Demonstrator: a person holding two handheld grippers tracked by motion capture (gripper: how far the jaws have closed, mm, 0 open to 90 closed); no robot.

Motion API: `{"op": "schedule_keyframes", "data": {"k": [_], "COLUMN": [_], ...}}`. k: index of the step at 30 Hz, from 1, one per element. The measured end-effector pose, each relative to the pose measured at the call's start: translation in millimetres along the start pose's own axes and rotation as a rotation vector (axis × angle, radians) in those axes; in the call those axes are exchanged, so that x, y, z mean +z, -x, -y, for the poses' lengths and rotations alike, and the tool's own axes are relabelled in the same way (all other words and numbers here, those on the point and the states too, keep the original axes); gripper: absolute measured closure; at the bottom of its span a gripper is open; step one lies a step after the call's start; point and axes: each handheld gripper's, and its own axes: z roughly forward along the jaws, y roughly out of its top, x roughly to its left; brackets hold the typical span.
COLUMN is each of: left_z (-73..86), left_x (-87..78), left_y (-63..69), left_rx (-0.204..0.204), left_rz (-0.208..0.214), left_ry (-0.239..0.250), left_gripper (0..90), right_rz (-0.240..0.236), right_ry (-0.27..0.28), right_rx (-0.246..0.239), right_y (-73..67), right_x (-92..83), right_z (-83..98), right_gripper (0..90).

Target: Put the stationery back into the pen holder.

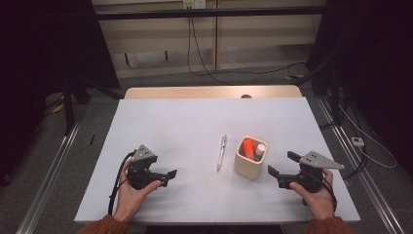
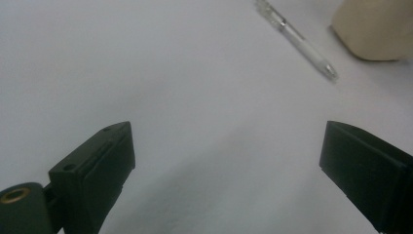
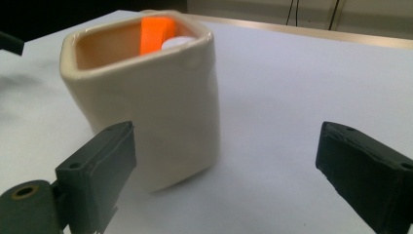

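Observation:
A cream square holder (image 1: 251, 158) stands right of the table's middle, with an orange marker (image 1: 248, 147) and a white-capped item (image 1: 260, 149) inside. A clear pen (image 1: 221, 152) lies just left of it on the white tabletop (image 1: 195, 126). My left gripper (image 1: 168, 176) rests low at the front left, open and empty, its jaws aimed toward the pen (image 2: 297, 39) and the holder (image 2: 375, 29). My right gripper (image 1: 282, 165) sits at the front right, open and empty, pointed at the holder (image 3: 146, 107), which stands close before its jaws; the orange marker (image 3: 155, 34) shows inside.
A wooden strip (image 1: 209, 91) borders the table's far edge. Metal rails (image 1: 53, 165) run along the floor on both sides, and cables (image 1: 204, 68) trail on the floor behind the table. Dark stands flank the back.

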Motion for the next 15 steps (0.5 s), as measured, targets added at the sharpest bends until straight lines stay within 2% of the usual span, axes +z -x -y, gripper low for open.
{"op": "schedule_keyframes", "data": {"k": [6, 11, 14, 15], "left_z": [-13.6, -23.6, -29.5, -31.9], "left_x": [11.9, 25.0, 31.3, 33.5], "left_y": [12.2, 18.9, 20.3, 20.3], "left_rx": [0.045, 0.065, 0.056, 0.055], "left_rz": [0.048, 0.051, 0.053, 0.057], "left_ry": [-0.003, -0.016, -0.022, -0.017], "left_gripper": [11.1, 15.3, 19.7, 24.3], "right_rz": [0.01, 0.002, 0.0, -0.002], "right_ry": [-0.008, -0.012, -0.014, -0.012], "right_rx": [-0.001, -0.001, -0.004, -0.006], "right_y": [2.5, 1.7, 0.3, 0.2], "right_x": [-1.2, -0.6, -0.7, -0.9], "right_z": [4.6, 5.7, 6.2, 5.9], "right_gripper": [8.0, 8.0, 8.0, 8.0]}}
